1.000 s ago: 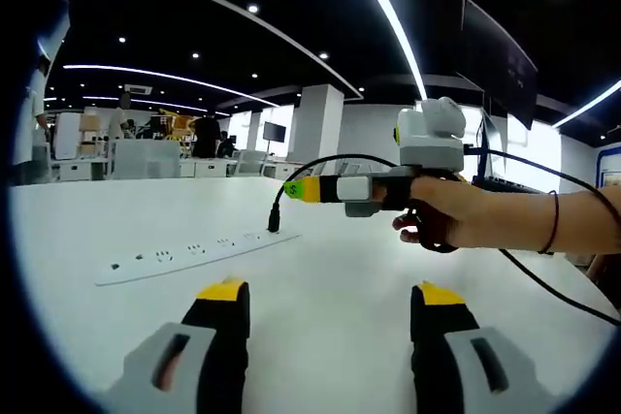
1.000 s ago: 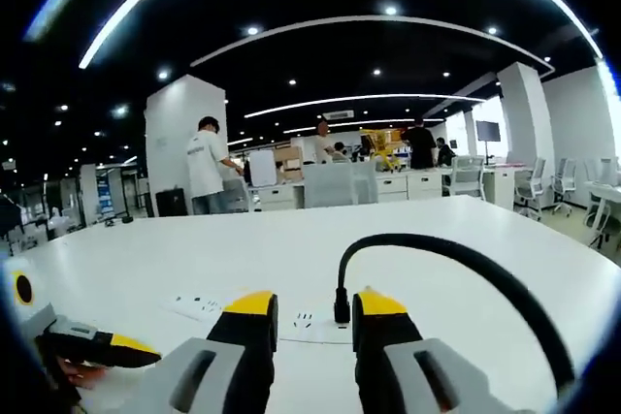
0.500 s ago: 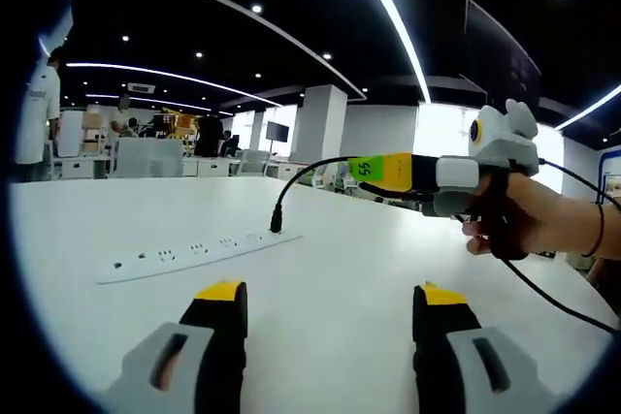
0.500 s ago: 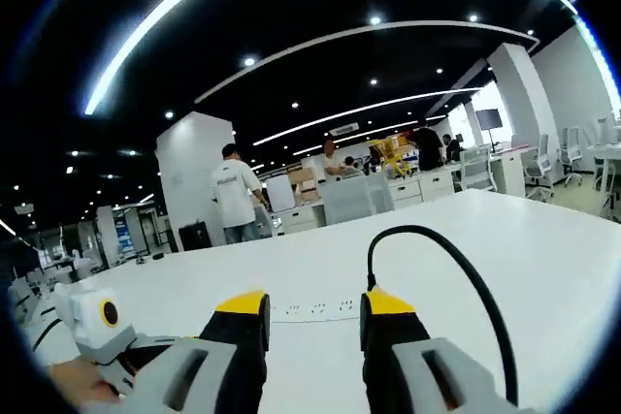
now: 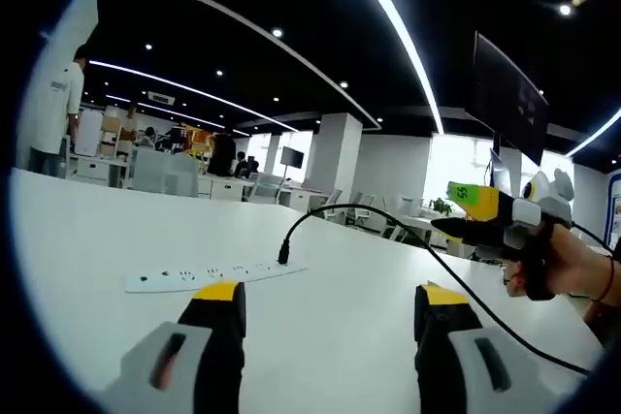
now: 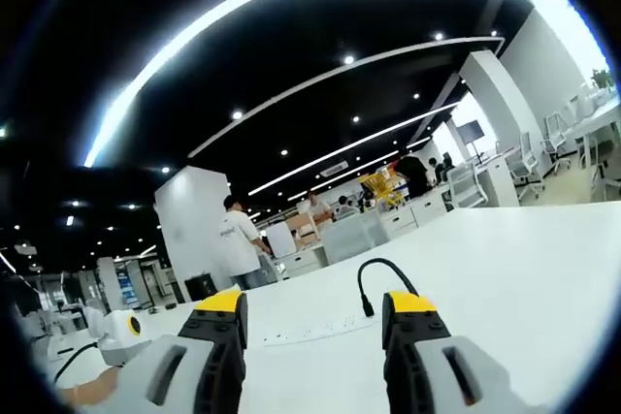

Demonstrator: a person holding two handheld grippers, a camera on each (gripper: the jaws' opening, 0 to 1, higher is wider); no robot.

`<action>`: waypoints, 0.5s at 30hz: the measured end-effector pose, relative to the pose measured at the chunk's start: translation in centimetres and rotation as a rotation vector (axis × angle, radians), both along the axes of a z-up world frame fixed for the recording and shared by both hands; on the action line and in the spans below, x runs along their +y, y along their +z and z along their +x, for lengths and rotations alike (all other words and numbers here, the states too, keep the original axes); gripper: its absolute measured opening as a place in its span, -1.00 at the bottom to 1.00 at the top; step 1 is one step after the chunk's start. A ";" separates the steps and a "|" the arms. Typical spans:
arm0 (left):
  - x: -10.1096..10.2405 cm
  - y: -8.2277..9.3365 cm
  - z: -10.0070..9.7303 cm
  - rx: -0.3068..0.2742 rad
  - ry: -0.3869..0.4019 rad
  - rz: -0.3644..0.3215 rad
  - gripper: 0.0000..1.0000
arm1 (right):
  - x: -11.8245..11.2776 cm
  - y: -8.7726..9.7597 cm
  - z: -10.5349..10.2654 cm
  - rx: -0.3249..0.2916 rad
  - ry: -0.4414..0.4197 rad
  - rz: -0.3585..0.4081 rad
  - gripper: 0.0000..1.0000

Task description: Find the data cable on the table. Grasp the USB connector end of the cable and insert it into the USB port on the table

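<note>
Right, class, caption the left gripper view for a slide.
Black cable plugged into the white power strip; right gripper hovers open nearby.

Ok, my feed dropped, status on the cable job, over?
Left claw open, empty. Right claw open, empty. Black data cable plugged upright into long white power strip. Slack trails over white table.
</note>
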State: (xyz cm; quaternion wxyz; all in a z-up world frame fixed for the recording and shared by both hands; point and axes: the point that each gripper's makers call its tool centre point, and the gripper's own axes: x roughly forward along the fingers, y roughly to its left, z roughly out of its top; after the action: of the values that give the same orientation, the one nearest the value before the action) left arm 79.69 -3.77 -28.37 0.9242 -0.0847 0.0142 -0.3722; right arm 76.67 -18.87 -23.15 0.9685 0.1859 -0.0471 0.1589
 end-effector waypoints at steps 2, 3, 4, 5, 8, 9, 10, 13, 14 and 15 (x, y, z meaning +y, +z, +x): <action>0.7 1.2 -0.6 -0.018 0.011 -0.012 0.39 | -0.2 0.8 -1.1 -0.043 -0.008 0.002 0.19; 1.1 1.8 -1.3 -0.030 0.019 -0.019 0.39 | -0.1 1.1 -1.6 -0.056 -0.004 -0.001 0.21; 1.6 2.5 -1.8 -0.040 0.029 -0.026 0.40 | 0.1 1.3 -2.0 -0.065 -0.001 -0.003 0.23; 1.9 2.9 -2.2 -0.049 0.036 -0.027 0.40 | 0.1 1.4 -2.2 -0.071 0.000 -0.006 0.26; 3.6 4.8 -4.2 -0.094 0.066 -0.023 0.44 | 1.3 2.3 -4.3 -0.160 0.015 -0.070 0.38; 4.3 5.4 -4.8 -0.110 0.080 -0.020 0.44 | 1.6 2.4 -4.7 -0.175 0.021 -0.082 0.43; 5.0 5.8 -5.4 -0.126 0.093 -0.016 0.45 | 1.8 2.2 -5.1 -0.174 0.020 -0.080 0.48; 7.4 6.9 -6.9 -0.155 0.148 0.005 0.46 | 2.1 2.1 -6.2 -0.196 0.012 -0.081 0.57; 8.2 7.3 -7.3 -0.164 0.168 0.015 0.46 | 2.1 2.2 -6.7 -0.208 0.002 -0.087 0.58; 9.0 7.5 -7.8 -0.172 0.185 0.022 0.46 | 2.2 2.4 -7.2 -0.228 -0.012 -0.100 0.59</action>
State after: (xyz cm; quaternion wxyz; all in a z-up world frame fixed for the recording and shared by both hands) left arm 71.85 5.27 -20.86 0.9533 -0.0432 -0.0687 -0.2910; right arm 69.51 -16.70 -20.72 0.9658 0.1178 -0.1502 0.1756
